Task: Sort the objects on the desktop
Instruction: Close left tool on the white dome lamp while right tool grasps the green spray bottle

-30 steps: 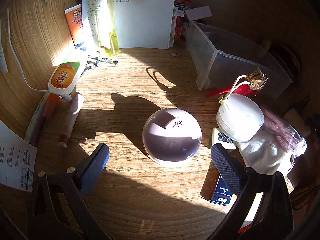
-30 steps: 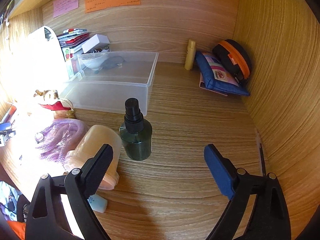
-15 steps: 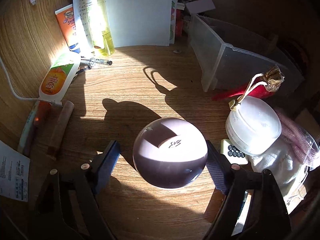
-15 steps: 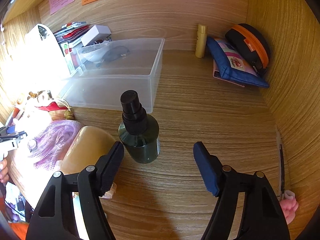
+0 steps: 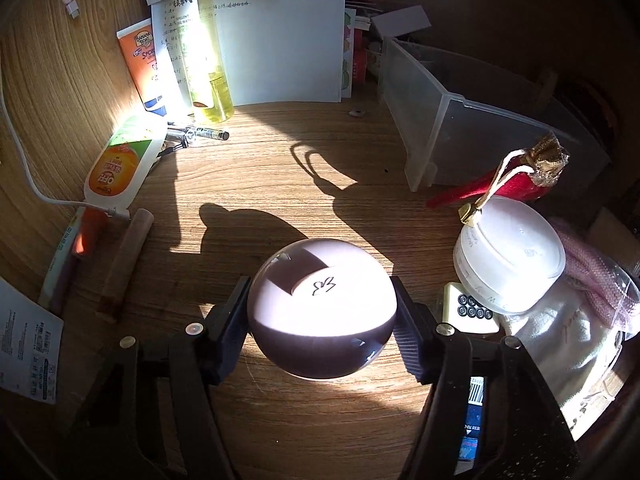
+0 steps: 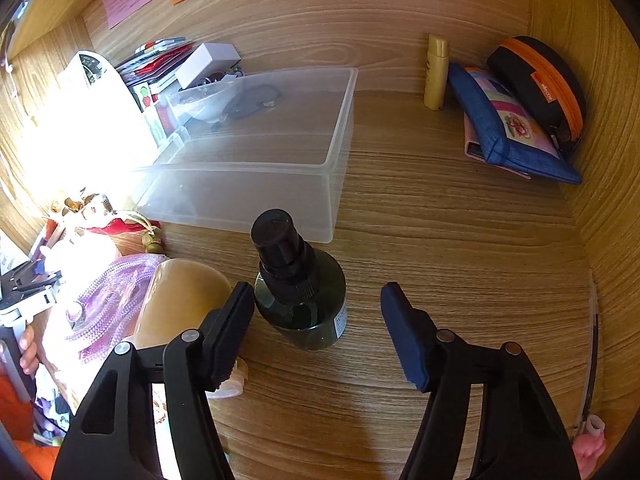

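The left gripper (image 5: 322,318) pinches a pink dome-shaped jar (image 5: 322,308) on the wooden desk (image 5: 248,184) — a scrawled mark tops its lid. Only this view shows an orange "OFF!" tube (image 5: 120,170) and a "Banana Boat Sport" tube (image 5: 146,70). The right gripper (image 6: 318,326) is spread around a dark green spray bottle (image 6: 300,292) — its left pad just beside the bottle — in front of a clear plastic bin (image 6: 256,148).

At lower centre, the left hand-held gripper (image 5: 322,322) clamps a round pale-pink glossy dome (image 5: 322,308) on the wooden table (image 5: 280,168). A white lidded jar (image 5: 510,256) stands at right, near a clear plastic bin (image 5: 460,120) in the upper right.
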The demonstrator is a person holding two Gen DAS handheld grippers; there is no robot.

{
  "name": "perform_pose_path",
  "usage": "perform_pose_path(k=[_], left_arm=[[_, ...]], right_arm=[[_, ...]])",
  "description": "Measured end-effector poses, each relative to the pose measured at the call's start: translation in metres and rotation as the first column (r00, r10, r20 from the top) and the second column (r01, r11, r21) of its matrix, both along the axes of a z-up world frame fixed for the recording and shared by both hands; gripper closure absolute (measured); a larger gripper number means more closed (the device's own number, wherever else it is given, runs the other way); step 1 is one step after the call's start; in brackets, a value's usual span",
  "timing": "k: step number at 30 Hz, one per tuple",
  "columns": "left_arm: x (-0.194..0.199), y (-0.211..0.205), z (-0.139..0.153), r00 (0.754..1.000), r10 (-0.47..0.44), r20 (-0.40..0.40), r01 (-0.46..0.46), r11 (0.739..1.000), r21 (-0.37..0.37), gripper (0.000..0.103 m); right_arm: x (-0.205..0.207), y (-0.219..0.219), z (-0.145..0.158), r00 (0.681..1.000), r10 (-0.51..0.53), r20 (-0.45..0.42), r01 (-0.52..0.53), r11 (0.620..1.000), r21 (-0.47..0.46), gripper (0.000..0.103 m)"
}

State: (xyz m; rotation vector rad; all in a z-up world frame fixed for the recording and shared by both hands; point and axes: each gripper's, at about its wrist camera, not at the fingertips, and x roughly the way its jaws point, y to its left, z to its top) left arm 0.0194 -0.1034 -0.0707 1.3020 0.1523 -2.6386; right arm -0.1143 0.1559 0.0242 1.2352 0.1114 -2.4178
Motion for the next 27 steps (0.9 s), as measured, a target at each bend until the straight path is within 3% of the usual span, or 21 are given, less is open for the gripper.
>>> perform_pose_path(k=[3,7,11,18,27], left_arm=[[0.000,-0.001,0.000,1.000,0.003,-0.003,-0.003,1.000,0.001,0.040],[0.002,-0.004,-0.001,1.000,0.011,-0.008,-0.011,1.000,-0.005,0.040],[0.004,-0.007,-0.001,1.000,0.027,-0.013,-0.027,1.000,-0.009,0.040],[0.005,-0.010,0.005,0.999,0.043,-0.028,-0.043,0.999,-0.013,0.040],[-0.002,0.004,0.044,0.991,0.012,-0.135,-0.017,0.999,-0.040,0.040]], right_arm=[[-0.002,-0.002,-0.001,1.000,0.022,0.015,-0.022,1.000,-0.009,0.042],[-0.004,-0.004,-0.002,0.998,0.055,0.037,-0.054,0.998,-0.022,0.056],[-0.011,-0.002,-0.008,0.996,0.061,0.070,-0.057,0.996,-0.062,0.061],[-0.004,-0.003,-0.003,0.999,0.032,-0.009,-0.032,0.999,0.008,0.062],[0.007,-0.001,0.034,0.992,0.008,-0.130,-0.007,1.000,0.010,0.062]])
